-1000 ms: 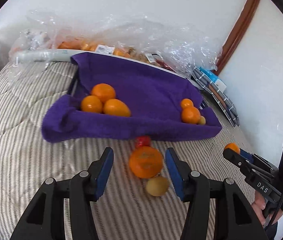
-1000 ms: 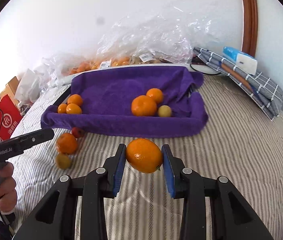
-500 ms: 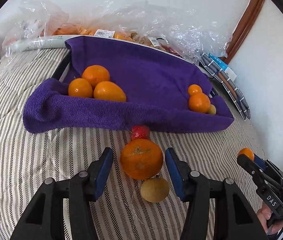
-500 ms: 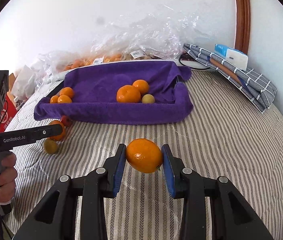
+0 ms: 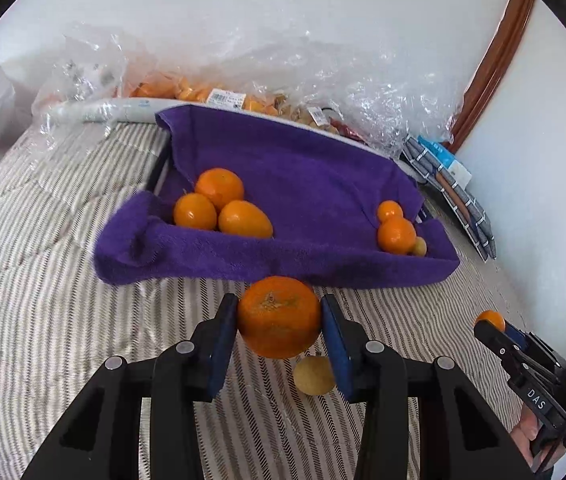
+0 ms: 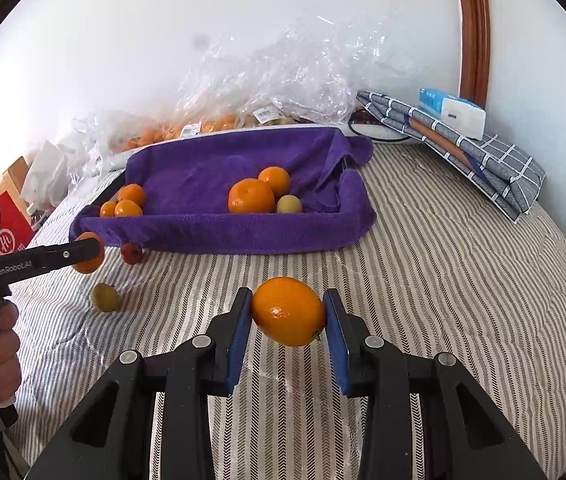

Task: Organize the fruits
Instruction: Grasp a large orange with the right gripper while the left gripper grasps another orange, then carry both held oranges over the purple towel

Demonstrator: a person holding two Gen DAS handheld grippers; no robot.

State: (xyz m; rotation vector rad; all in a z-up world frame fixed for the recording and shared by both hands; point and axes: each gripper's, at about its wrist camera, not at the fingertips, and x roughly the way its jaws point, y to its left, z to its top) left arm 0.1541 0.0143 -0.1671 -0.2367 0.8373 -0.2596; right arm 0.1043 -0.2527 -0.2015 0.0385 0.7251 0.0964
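Both claws are loaded: the left claw [image 5: 279, 320] is clamped on a round orange [image 5: 279, 317], and the right claw [image 6: 287, 314] grips an oval orange [image 6: 289, 311] with its long axis running across from pad to pad. The key relation is straight ahead: the purple towel-lined tray [image 5: 323, 268] lies directly beyond the left claw, its near rim just past the fruit, while the right claw sits farther back from that rim, so the left looks the nearer to drop. Inside the tray, three oranges [image 5: 219, 208] cluster at the left end and two more with a small yellow-green fruit sit at the right end. A yellowish fruit [image 5: 314, 375] and a small red fruit [image 6: 131, 253] lie loose on the striped bed [image 6: 463, 280]. Crinkled plastic bags [image 6: 283, 76] line the white wall, with folded checked cloth [image 6: 475, 148] by the wooden trim.
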